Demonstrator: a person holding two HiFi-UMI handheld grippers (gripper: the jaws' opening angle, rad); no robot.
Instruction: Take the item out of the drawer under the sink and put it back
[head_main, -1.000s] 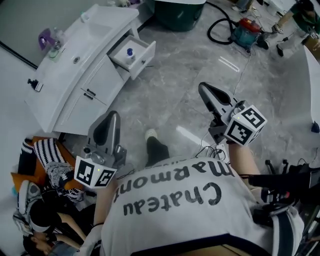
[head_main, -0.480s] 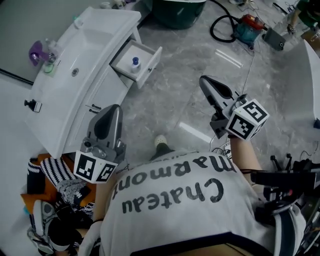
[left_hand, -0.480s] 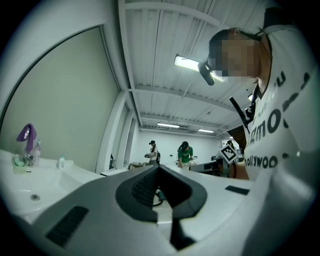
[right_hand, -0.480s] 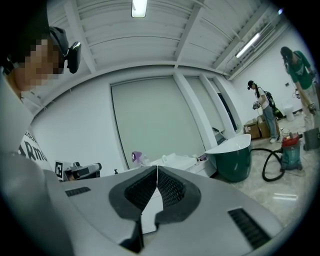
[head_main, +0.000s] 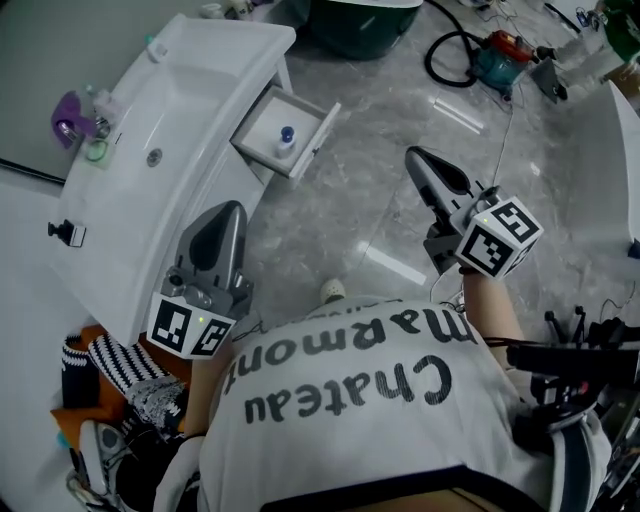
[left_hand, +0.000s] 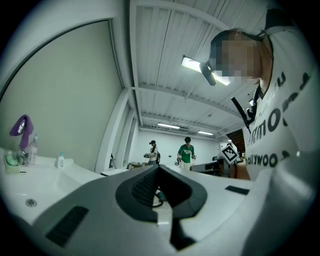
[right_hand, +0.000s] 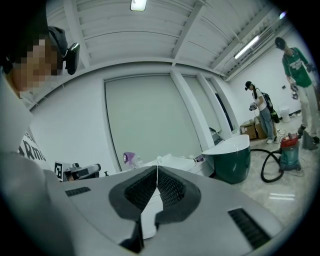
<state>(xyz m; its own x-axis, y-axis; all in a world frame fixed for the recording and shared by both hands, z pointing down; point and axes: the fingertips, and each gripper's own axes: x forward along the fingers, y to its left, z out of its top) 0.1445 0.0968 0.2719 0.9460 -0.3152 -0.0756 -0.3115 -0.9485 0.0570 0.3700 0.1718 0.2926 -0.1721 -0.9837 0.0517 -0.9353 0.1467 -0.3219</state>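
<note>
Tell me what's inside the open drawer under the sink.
One small white bottle with a blue cap stands in the drawer; nothing else shows on its visible floor. The drawer's rear, tucked under the sink top, is covered in the head view.

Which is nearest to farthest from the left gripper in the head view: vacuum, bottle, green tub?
1. Bottle, in the open drawer, just ahead and right of the left gripper.
2. Green tub, top centre, past the drawer.
3. Vacuum, upper right on the floor.
</note>
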